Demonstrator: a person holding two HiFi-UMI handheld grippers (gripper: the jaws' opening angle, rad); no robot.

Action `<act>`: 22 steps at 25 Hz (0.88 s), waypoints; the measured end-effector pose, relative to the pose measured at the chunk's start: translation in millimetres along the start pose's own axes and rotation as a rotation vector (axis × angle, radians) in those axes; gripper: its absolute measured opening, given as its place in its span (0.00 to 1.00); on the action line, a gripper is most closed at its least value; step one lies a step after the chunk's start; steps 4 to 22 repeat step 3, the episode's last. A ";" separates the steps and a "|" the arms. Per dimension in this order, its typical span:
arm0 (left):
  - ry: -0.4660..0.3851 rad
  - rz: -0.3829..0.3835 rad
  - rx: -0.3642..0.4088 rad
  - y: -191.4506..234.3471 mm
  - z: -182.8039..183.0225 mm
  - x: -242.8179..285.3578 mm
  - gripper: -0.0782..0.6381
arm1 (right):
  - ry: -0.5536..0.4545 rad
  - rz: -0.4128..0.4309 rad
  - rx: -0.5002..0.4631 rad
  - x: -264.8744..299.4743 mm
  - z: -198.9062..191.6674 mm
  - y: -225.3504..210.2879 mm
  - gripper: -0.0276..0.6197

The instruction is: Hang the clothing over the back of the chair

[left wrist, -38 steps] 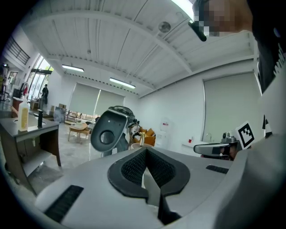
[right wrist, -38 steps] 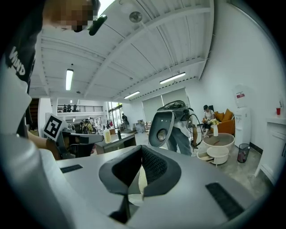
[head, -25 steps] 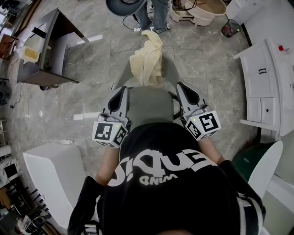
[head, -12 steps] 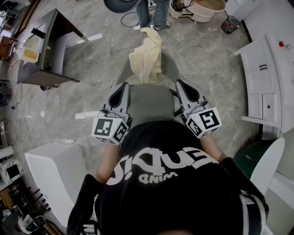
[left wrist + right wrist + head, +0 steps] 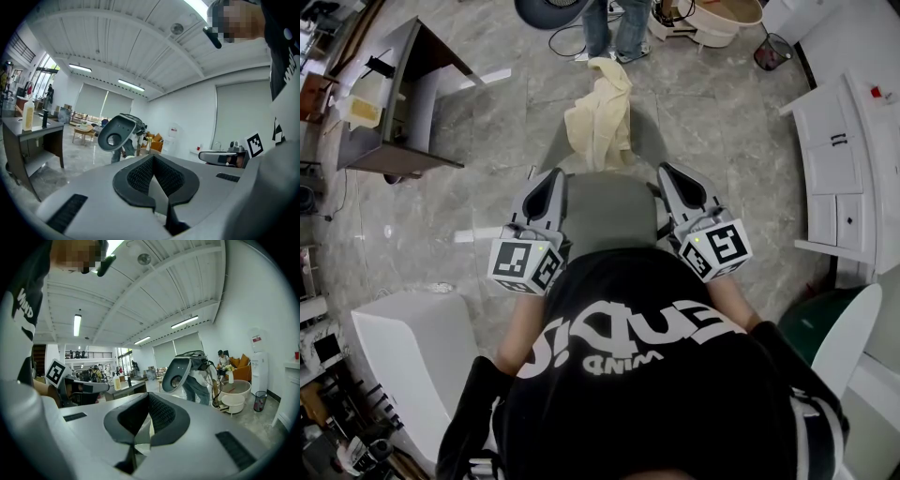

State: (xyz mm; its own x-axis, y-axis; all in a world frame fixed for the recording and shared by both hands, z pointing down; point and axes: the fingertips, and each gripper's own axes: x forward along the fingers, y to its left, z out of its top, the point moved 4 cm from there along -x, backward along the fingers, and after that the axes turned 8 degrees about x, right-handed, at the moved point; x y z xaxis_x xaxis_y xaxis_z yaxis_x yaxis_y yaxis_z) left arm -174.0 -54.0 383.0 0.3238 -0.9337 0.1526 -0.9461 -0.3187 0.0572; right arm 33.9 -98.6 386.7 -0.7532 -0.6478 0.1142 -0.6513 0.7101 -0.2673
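- Two grippers are held low in the head view. The left gripper (image 5: pixel 552 180) is seen with its jaws together on nothing, and the right gripper (image 5: pixel 667 172) is likewise closed and empty.
- One is placed at each side of the chair (image 5: pixel 606 221), whose grey-green seat lies between them – neither is seen to touch it.
- The clothing (image 5: pixel 602 111), a pale yellow garment, is found above the jaw tips in the frame, at upper centre, apart from both grippers. Its long axis runs up and down the picture, with its lower end just above the seat.
- That lower end is judged a little nearer the left gripper. A reach towards the top of the frame would be needed by either.
- Whether the garment is already draped over the chair back or merely heaped there cannot be told.
- Counted: one garment, one chair, two grippers.
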 end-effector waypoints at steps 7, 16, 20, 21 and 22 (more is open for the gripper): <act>0.003 -0.001 -0.003 -1.1 -0.5 1.1 0.13 | 0.000 0.001 0.002 0.9 0.2 -0.8 0.06; 0.003 -0.001 -0.003 -1.1 -0.5 1.1 0.13 | 0.000 0.001 0.002 0.9 0.2 -0.8 0.06; 0.003 -0.001 -0.003 -1.1 -0.5 1.1 0.13 | 0.000 0.001 0.002 0.9 0.2 -0.8 0.06; 0.003 -0.001 -0.003 -1.1 -0.5 1.1 0.13 | 0.000 0.001 0.002 0.9 0.2 -0.8 0.06; 0.003 -0.001 -0.003 -1.1 -0.5 1.1 0.13 | 0.000 0.001 0.002 0.9 0.2 -0.8 0.06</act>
